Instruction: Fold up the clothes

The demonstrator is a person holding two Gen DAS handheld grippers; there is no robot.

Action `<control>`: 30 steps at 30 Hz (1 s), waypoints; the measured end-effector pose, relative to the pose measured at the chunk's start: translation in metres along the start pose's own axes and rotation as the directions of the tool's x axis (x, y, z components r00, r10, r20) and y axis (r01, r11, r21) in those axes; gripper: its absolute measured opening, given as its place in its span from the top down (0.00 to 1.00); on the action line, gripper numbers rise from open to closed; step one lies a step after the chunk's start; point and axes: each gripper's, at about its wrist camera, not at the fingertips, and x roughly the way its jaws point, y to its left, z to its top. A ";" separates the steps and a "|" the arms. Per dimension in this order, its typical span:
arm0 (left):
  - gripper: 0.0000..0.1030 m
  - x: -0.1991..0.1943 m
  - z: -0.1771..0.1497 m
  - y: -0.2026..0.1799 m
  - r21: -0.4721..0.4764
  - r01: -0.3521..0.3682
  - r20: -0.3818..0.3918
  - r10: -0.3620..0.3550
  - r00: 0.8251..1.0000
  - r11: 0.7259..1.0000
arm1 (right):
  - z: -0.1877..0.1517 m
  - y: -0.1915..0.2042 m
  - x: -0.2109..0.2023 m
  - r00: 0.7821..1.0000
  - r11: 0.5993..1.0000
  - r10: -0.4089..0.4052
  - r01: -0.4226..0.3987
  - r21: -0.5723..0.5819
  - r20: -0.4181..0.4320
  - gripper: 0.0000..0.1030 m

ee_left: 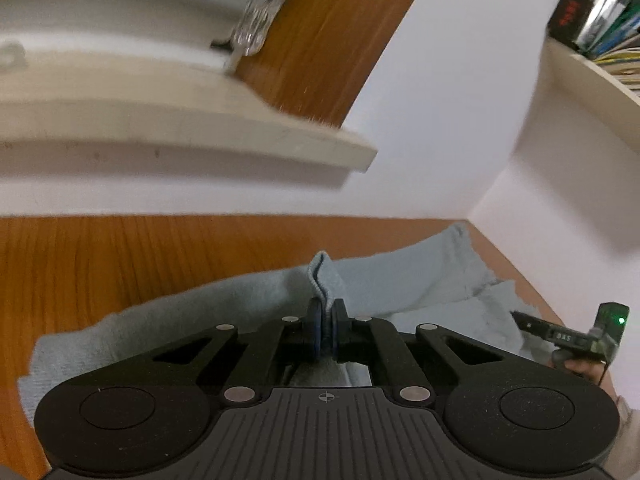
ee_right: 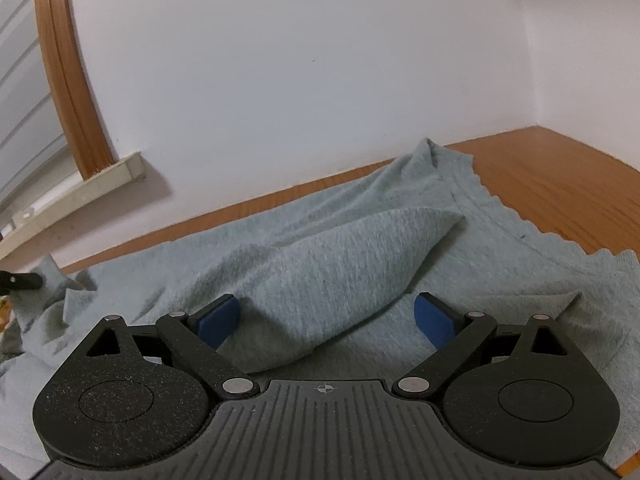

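Wooden table (ee_right: 560,176), grey garment (ee_right: 340,256), white wall (ee_right: 300,80)

We see our right gripper (ee_right: 326,320) spread wide around a raised fold of the grey garment (ee_right: 340,248) on the wooden table (ee_right: 560,176).

garment (ee_right: 328,256) spread on table (ee_right: 560,176), wall behind | my left gripper (ee_left: 327,332) over its edge, fold between my jaws | my right gripper (ee_right: 326,320) over its middle, ridge between jaws | shelf (ee_left: 592,76) right
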 end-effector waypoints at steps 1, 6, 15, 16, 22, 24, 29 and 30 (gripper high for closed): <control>0.95 -0.004 0.000 -0.002 0.008 -0.007 0.012 0.007 1.000 1.000 | 0.000 0.000 0.000 1.000 1.000 0.000 0.000 0.001 0.000 0.08; 0.96 -0.033 0.007 -0.001 -0.008 -0.026 0.093 0.026 0.995 1.000 | 0.001 -0.002 -0.001 1.000 1.000 0.007 -0.007 0.009 0.003 0.08; 0.96 -0.055 -0.013 0.047 -0.166 -0.144 0.135 0.167 0.977 0.975 | -0.003 -0.005 -0.001 1.000 1.000 0.014 -0.014 0.027 0.017 0.09; 0.96 -0.049 -0.018 0.052 -0.177 -0.165 0.093 0.183 0.979 0.970 | -0.003 -0.005 0.000 1.000 1.000 0.014 -0.015 0.026 0.016 0.09; 0.95 -0.049 -0.020 0.046 -0.170 -0.191 0.092 0.208 0.974 0.967 | -0.003 -0.005 0.000 1.000 1.000 0.015 -0.015 0.027 0.017 0.08; 0.96 -0.055 -0.016 0.040 -0.151 -0.190 0.129 0.210 0.969 0.970 | -0.003 -0.005 0.000 1.000 0.999 0.015 -0.015 0.028 0.017 0.09; 0.95 -0.074 -0.014 0.042 -0.199 -0.136 0.136 0.165 0.977 0.971 | -0.002 -0.006 0.000 1.000 0.999 0.016 -0.016 0.031 0.020 0.09; 0.94 -0.074 -0.015 0.043 -0.194 -0.149 0.122 0.175 0.977 0.970 | -0.002 -0.006 0.000 1.000 0.999 0.015 -0.016 0.031 0.020 0.09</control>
